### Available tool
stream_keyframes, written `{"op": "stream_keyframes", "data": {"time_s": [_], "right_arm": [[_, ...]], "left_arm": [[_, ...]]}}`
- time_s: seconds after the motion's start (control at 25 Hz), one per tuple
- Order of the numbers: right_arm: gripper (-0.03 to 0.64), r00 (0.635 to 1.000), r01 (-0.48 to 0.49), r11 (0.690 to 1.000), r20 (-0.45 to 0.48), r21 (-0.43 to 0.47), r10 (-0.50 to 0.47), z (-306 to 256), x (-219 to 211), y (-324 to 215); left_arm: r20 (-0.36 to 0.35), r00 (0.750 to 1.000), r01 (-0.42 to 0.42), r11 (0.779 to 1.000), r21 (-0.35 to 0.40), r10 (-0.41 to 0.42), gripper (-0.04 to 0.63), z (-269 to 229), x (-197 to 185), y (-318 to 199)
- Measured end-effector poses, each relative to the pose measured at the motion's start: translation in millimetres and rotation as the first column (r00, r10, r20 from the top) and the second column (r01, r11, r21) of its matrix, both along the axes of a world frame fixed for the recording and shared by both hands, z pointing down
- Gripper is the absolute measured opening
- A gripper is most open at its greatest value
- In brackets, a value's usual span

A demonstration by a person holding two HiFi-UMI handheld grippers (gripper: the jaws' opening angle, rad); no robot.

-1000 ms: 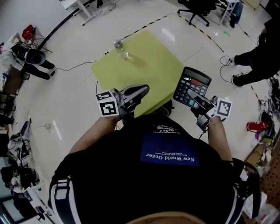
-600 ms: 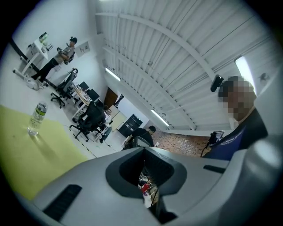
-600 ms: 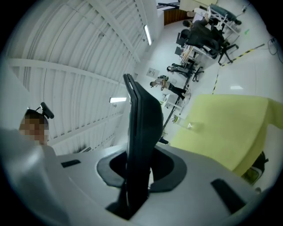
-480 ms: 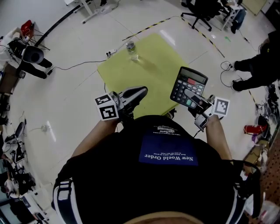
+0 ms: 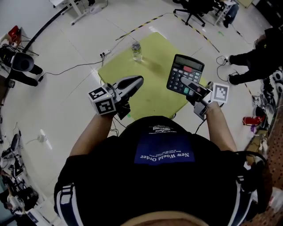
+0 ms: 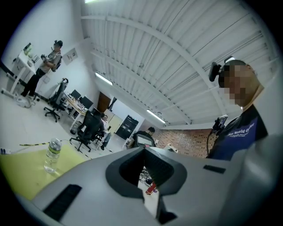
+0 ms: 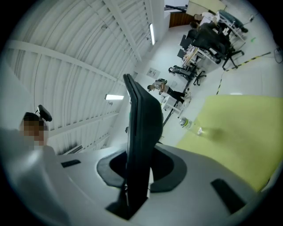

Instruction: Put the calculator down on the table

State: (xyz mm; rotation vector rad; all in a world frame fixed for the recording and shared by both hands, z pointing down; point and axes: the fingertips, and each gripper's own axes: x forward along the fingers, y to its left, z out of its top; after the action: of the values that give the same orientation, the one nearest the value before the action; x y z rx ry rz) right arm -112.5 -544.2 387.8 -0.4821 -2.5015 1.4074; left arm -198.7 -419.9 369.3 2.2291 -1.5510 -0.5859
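Note:
A black calculator (image 5: 185, 73) with a red key is held up, keys facing me, over the near right part of the yellow-green table (image 5: 150, 77). My right gripper (image 5: 185, 84) is shut on its lower edge. In the right gripper view the calculator (image 7: 142, 123) stands edge-on between the jaws of that gripper (image 7: 136, 152). My left gripper (image 5: 139, 80) hangs over the table's near left part, jaws shut and holding nothing. The left gripper view shows the same gripper (image 6: 144, 151) with its jaws together.
A clear water bottle (image 5: 136, 50) stands near the table's far edge; this bottle (image 6: 51, 154) also shows in the left gripper view. Office chairs (image 5: 194, 8) and black-yellow floor tape (image 5: 146, 22) lie beyond. A person (image 5: 256, 55) crouches at the right. Cables (image 5: 75, 67) run over the floor on the left.
Both grippers have moved forward over the table's near edge. The calculator stays in the right gripper. The bottle and table now sit closer in the head view.

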Motion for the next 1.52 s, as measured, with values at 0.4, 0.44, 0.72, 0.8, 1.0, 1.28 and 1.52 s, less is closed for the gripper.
{"op": "stream_keyframes", "data": {"time_s": [0.4, 0.44, 0.72, 0.8, 1.0, 1.28, 1.52], "right_arm": [[0.061, 0.996, 0.087, 0.996, -0.002, 0.019, -0.087, 13, -93, -86], [0.061, 0.995, 0.094, 0.995, -0.018, 0.016, -0.093, 27, -107, -103], [0.061, 0.982, 0.067, 0.996, -0.183, 0.058, -0.056, 173, -226, -211], [0.061, 0.971, 0.062, 0.996, -0.234, 0.062, -0.046, 208, -255, -222], [0.061, 0.950, 0.050, 0.997, -0.311, 0.057, -0.029, 271, -312, -239], [0.061, 0.917, 0.077, 0.991, -0.397, 0.105, -0.029, 316, -367, -254], [0.069, 0.906, 0.106, 0.985, -0.421, 0.136, -0.040, 327, -377, -253]], "left_arm": [[0.079, 0.990, 0.120, 0.992, -0.049, -0.116, 0.006, 10, -64, -57], [0.069, 0.989, 0.136, 0.988, -0.067, -0.131, 0.006, 21, -71, -63], [-0.033, 0.975, 0.211, 0.965, -0.154, -0.218, 0.006, 116, -123, -115], [-0.039, 0.978, 0.196, 0.965, -0.172, -0.205, 0.006, 140, -126, -122], [-0.064, 0.978, 0.184, 0.966, -0.180, -0.199, 0.006, 176, -131, -128], [-0.174, 0.968, 0.146, 0.971, -0.188, -0.179, 0.006, 199, -130, -124], [-0.185, 0.971, 0.119, 0.977, -0.178, -0.152, 0.006, 204, -125, -122]]}}
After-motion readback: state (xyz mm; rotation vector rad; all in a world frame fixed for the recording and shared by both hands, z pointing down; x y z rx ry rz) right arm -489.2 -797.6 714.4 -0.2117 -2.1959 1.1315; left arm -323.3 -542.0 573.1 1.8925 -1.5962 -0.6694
